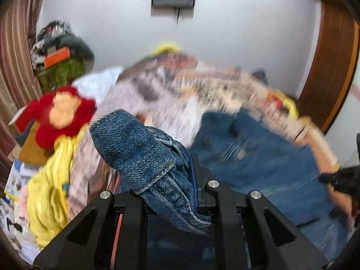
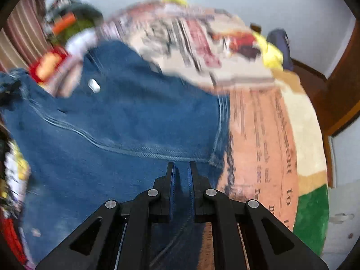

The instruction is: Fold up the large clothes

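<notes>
From the left wrist view I see my left tool (image 1: pixel 171 173) clamped on a bunched hem of the blue jeans (image 1: pixel 258 157), the denim fold standing up through the lower centre of the frame and draping back over the tool's body. The rest of the jeans spreads across the right half, blurred, over a printed bedspread (image 1: pixel 162 90). At the left edge sit a red plush toy (image 1: pixel 60 112) and a yellow cloth (image 1: pixel 49 191). From the right wrist view my right tool (image 2: pixel 181 168) is closed tight on denim at the lower centre, with the jeans (image 2: pixel 112 123) filling the left and middle, lying on the bedspread (image 2: pixel 258 135) that shows at the right.
</notes>
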A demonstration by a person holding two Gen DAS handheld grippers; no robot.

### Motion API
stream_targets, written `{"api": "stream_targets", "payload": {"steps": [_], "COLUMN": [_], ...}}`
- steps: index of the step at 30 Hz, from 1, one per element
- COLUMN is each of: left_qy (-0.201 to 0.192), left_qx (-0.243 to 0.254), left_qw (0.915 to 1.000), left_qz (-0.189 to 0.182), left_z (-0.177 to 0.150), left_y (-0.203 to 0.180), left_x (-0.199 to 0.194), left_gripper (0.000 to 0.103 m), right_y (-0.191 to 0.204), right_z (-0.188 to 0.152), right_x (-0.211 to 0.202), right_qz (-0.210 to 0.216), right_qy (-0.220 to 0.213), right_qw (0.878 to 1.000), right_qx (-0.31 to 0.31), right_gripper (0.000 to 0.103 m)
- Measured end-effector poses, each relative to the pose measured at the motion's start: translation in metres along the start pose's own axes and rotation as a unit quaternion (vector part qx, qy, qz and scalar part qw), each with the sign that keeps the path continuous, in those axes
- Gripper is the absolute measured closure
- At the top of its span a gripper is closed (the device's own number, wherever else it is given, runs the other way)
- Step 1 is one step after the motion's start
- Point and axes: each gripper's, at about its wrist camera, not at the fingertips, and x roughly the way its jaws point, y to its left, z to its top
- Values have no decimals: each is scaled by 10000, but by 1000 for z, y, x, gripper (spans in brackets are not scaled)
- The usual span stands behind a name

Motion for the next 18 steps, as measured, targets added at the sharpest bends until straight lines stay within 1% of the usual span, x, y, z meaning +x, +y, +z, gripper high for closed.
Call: {"api": "stream_targets", "payload": {"steps": [1, 2, 3, 4, 5, 6, 7, 8, 9, 11, 13, 14, 16, 18], "left_qy": [304, 504, 830, 1045, 1281, 1466, 1546, 1576, 1515, 1402, 1382, 1401, 1412, 1343], "left_qx": [-16, -41, -83, -94, -73, -15, 64, 169, 331, 474, 484, 504, 666, 702], "left_qw": [9995, 9987, 9965, 9944, 9915, 9888, 9877, 9873, 9878, 9885, 9885, 9878, 9851, 9846], "left_qz": [-12, -38, -90, -147, -223, -264, -210, -111, 110, 313, 388, 451, 725, 874], "left_z": [-12, -21, -34, -43, -54, -63, -70, -75, -81, -86, -89, -91, -95, -98], "left_y": [7, 11, 18, 22, 26, 28, 26, 26, 27, 29, 35, 38, 44, 52], "left_x": [14, 23, 36, 43, 51, 56, 58, 58, 55, 48, 42, 39, 32, 23], "left_gripper": [84, 83, 82, 80, 77, 74, 65, 55, 51, 36, 32, 32, 32, 32], "right_y": [0, 2, 3, 4, 5, 6, 6, 7, 8, 12, 16, 17, 16, 12], "right_z": [-3, -8, -10, -13, -15, -16, -17, -17, -18, -18, -21, -22, -23, -24], "right_x": [8, 13, 13, 14, 16, 16, 16, 17, 17, 17, 16, 16, 14, 13], "right_qz": [-93, -129, -228, -445, -672, -733, -759, -806, -880, -1086, -1217, -1254, -1280, -1273], "right_qy": [31, -94, -204, -268, -271, -300, -331, -336, -337, -351, -396, -411, -425, -403], "right_qw": [9999, 9994, 9986, 9971, 9954, 9944, 9939, 9933, 9922, 9886, 9856, 9846, 9840, 9848], "right_qx": [-88, -318, -442, -548, -630, -697, -728, -757, -817, -984, -1106, -1149, -1164, -1110], "right_gripper": [96, 96, 96, 96, 96, 96, 96, 96, 96, 96, 96, 96, 96, 96]}}
